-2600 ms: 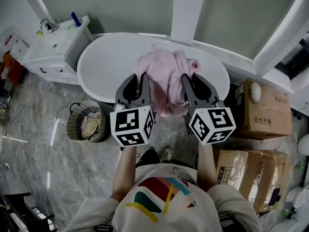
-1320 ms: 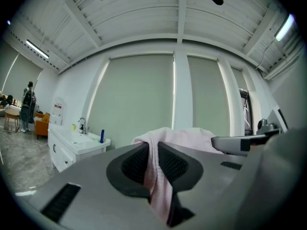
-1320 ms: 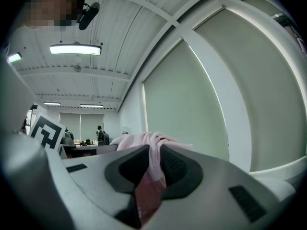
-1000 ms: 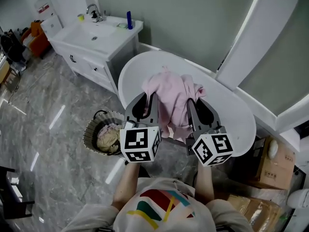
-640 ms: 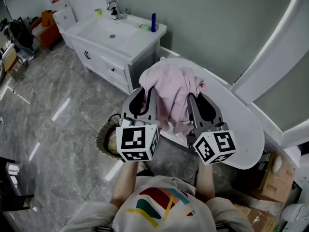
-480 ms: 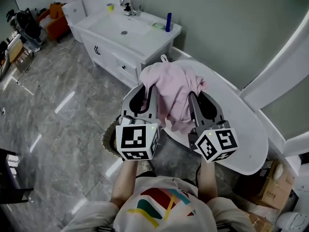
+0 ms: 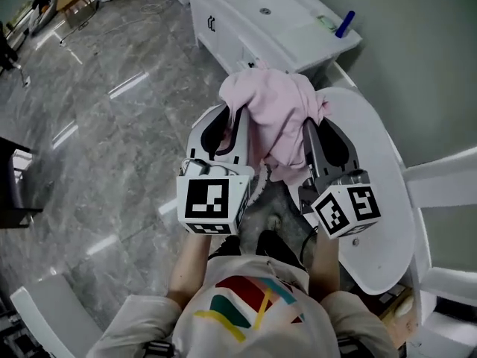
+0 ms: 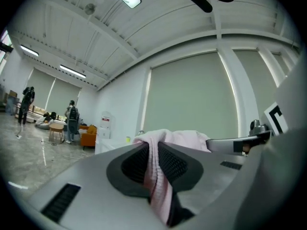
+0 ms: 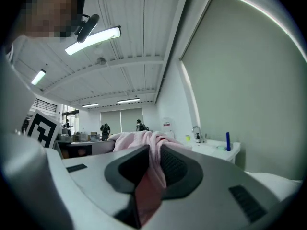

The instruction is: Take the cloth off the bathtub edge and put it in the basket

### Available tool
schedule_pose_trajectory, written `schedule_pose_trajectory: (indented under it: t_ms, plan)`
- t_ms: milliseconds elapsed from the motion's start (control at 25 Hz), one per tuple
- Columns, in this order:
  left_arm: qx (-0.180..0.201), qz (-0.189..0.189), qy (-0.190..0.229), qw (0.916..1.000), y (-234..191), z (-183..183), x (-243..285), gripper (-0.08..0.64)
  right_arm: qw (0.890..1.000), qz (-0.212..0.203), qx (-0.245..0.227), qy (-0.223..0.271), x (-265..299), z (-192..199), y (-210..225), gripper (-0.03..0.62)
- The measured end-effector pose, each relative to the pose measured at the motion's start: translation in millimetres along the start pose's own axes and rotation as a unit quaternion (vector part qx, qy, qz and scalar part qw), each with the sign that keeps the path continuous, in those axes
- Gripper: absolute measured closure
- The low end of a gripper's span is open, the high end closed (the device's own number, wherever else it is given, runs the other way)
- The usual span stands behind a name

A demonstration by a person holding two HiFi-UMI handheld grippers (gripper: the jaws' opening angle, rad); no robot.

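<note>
A pink cloth (image 7: 272, 118) hangs bunched between my two grippers, lifted off the white bathtub (image 7: 376, 200) on the right. My left gripper (image 7: 237, 118) is shut on the cloth's left side, and the fabric (image 8: 157, 171) runs down between its pads. The right gripper (image 7: 307, 129) is shut on the other side, with a pink fold (image 9: 148, 176) pinched in its jaws. Both grippers point level, side by side. The basket is almost wholly hidden under them; only a speckled woven edge (image 7: 258, 189) shows between the marker cubes.
A white vanity (image 7: 253, 21) with a sink and a blue bottle (image 7: 344, 23) stands just beyond the cloth. Grey marble floor (image 7: 112, 125) spreads to the left, with a dark chair (image 7: 15, 185) at the edge. People (image 8: 72, 116) stand far off across the room.
Both grippers have swung left with the cloth, away from the tub and toward the vanity. The basket, earlier in plain sight left of the left gripper, now lies under the grippers.
</note>
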State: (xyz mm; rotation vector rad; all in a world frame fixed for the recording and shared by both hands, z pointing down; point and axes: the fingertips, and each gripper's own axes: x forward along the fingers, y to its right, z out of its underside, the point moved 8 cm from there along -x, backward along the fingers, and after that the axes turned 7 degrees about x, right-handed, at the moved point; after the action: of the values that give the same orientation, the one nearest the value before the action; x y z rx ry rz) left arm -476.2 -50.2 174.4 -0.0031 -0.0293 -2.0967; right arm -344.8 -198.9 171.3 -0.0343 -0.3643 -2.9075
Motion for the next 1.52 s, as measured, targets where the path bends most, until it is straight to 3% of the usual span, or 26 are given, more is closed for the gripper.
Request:
schedule_pose_trajectory:
  t_ms: [320,560,1080,1520]
  plan:
    - [0.002,-0.130,-0.017,0.9914,-31,11,-33,0.492,0.991,-0.125,0.004,-0.039,45,17,-25,0.511]
    - [0.004,-0.184,-0.021,0.9826,-59,10,-58,0.492,0.982,-0.179,0.004,-0.055,68,23,-57,0.509]
    - [-0.009,-0.226,-0.057,0.9725,-72,32,-71,0.492,0.972,-0.211,0.000,-0.101,86,47,-69,0.506]
    - [-0.049,-0.235,-0.153,0.9586,-77,106,-78,0.492,0.960,-0.211,0.011,-0.183,96,127,-58,0.506]
